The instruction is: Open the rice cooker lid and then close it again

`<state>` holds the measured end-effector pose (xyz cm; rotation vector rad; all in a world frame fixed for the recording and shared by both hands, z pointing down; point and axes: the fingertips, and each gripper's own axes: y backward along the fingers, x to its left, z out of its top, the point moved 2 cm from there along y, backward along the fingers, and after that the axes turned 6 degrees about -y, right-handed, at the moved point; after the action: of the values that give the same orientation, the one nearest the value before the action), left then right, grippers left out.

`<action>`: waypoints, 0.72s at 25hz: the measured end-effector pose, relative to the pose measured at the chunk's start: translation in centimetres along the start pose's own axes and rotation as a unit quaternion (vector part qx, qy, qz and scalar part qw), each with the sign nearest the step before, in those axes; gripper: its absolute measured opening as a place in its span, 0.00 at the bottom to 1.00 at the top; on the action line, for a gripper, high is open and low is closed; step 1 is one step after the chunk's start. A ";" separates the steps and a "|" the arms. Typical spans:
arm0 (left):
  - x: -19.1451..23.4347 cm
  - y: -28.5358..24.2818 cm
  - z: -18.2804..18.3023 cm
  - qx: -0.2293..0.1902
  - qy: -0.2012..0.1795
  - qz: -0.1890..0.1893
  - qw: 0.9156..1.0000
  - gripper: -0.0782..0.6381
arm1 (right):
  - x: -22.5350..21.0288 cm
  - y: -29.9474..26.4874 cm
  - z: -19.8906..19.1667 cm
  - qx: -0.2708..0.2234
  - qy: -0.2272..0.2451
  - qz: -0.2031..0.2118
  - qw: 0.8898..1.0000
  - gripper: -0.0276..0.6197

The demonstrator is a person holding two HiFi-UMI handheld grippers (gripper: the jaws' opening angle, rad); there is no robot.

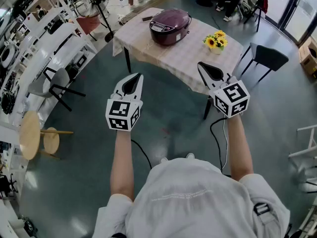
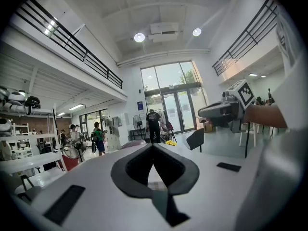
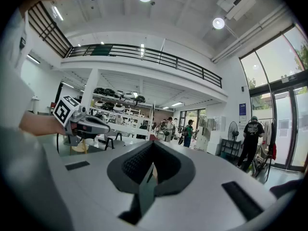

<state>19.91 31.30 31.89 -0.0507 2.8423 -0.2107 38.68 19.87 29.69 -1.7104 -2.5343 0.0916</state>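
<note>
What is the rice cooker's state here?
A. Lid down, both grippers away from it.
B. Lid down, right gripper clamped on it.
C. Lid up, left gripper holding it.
A: the rice cooker sits lid-down on the table, while the left gripper and right gripper hang shut and empty, well short of it.

The rice cooker [image 1: 170,26] is dark maroon with a silver-grey panel. The tablecloth [image 1: 184,58] is a pale beige check. The flowers [image 1: 216,41] are yellow with dark centres. The chair [image 1: 268,56] is black, the stool [image 1: 29,134] light wood, the floor [image 1: 168,128] dull grey-green. The left gripper [image 1: 132,78] and right gripper [image 1: 208,68] are white with black linings and black-and-white square markers.
</note>
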 end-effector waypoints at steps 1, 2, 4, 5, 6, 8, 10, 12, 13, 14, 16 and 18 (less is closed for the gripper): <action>0.0 0.0 0.0 0.000 0.000 0.000 1.000 0.13 | 0.0 0.0 -0.1 0.001 0.000 0.000 1.000 0.08; 0.0 0.0 -0.1 0.001 0.001 0.001 1.000 0.13 | -0.1 0.0 -0.2 0.001 0.001 0.001 1.000 0.08; 0.0 0.0 -0.2 0.002 0.002 0.001 1.000 0.13 | -0.1 0.0 -0.3 0.003 0.001 0.001 1.000 0.08; -0.1 0.0 -0.2 0.003 0.002 0.002 1.000 0.13 | -0.1 0.1 -0.3 0.003 0.001 0.001 1.000 0.08; -0.1 0.0 -0.2 0.004 0.001 0.002 1.000 0.13 | 0.0 0.2 -0.4 0.004 0.001 0.001 1.000 0.08; -0.2 0.2 -0.2 0.005 0.001 0.002 1.000 0.13 | 0.1 0.3 -0.4 0.003 0.000 0.000 1.000 0.08; -0.3 0.2 -0.3 0.005 0.001 0.001 1.000 0.13 | 0.0 0.5 -0.4 -0.001 -0.002 -0.001 1.000 0.08; -0.4 0.2 -0.4 0.005 0.000 0.000 1.000 0.13 | -0.1 0.5 -0.4 -0.006 -0.007 -0.003 1.000 0.08; -0.4 0.2 -0.5 0.006 -0.001 0.000 1.000 0.13 | -0.1 0.5 -0.4 -0.007 -0.009 -0.003 1.000 0.08; -0.4 0.2 -0.5 0.006 -0.001 -0.001 1.000 0.13 | -0.1 0.5 -0.5 -0.007 -0.009 -0.004 1.000 0.08; -0.3 0.2 -0.6 0.006 0.000 0.000 1.000 0.13 | -0.1 0.5 -0.6 -0.005 -0.008 -0.004 1.000 0.08; -0.2 0.3 -0.6 0.007 0.001 0.000 1.000 0.13 | 0.1 0.5 -0.8 -0.002 -0.009 -0.003 1.000 0.08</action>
<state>19.97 31.70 32.52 -0.0474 2.8421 -0.2294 39.16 20.10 30.46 -1.7098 -2.5543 0.1030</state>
